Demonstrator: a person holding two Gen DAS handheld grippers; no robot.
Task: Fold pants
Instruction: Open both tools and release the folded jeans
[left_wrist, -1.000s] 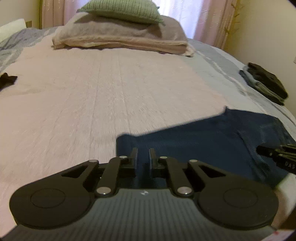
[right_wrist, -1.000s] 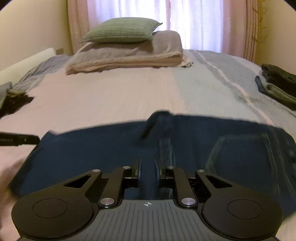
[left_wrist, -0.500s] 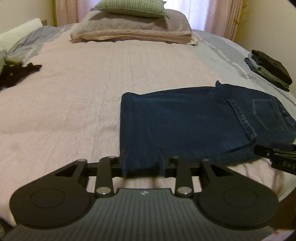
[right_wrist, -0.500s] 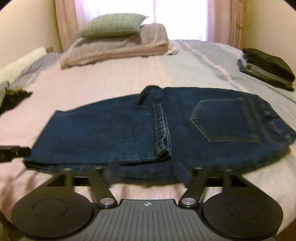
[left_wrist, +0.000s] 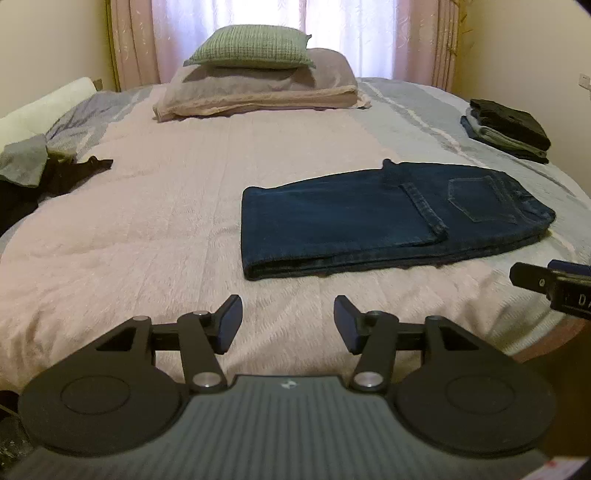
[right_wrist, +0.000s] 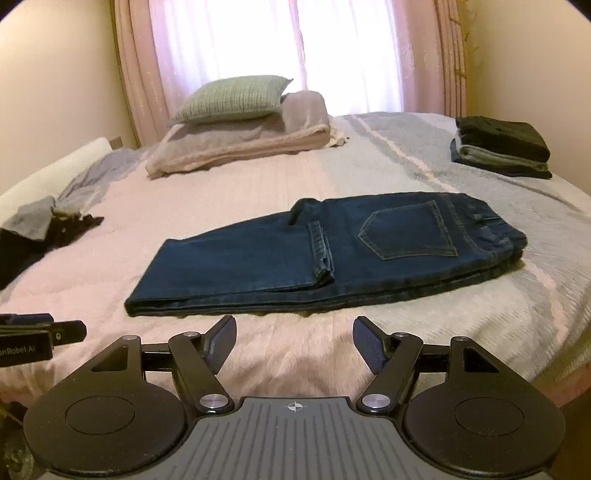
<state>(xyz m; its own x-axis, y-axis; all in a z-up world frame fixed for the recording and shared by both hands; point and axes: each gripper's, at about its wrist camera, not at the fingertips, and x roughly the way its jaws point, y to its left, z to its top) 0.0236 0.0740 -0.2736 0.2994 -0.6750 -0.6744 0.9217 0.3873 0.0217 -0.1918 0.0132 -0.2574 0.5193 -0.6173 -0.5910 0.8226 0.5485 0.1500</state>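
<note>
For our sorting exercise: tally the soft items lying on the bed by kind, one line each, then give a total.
Folded blue jeans: 1
Pillows, green on grey: 2
Stack of folded dark clothes: 1
Heap of loose dark and grey clothes: 1
Total: 5

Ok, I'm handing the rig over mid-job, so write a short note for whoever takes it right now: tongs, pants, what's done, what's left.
Left tongs: open, nothing between them; their jaws have just been opening.
Right tongs: open, empty too, just released.
Jeans: lying on the bed, folded lengthwise and the legs folded back over, back pocket up, clear of both tongs.
Folded stack: far right corner of the bed.
Unfolded clothes: at the left edge.
Done: jeans folded once across.
Left: probably one more fold, then move them to the stack.
</note>
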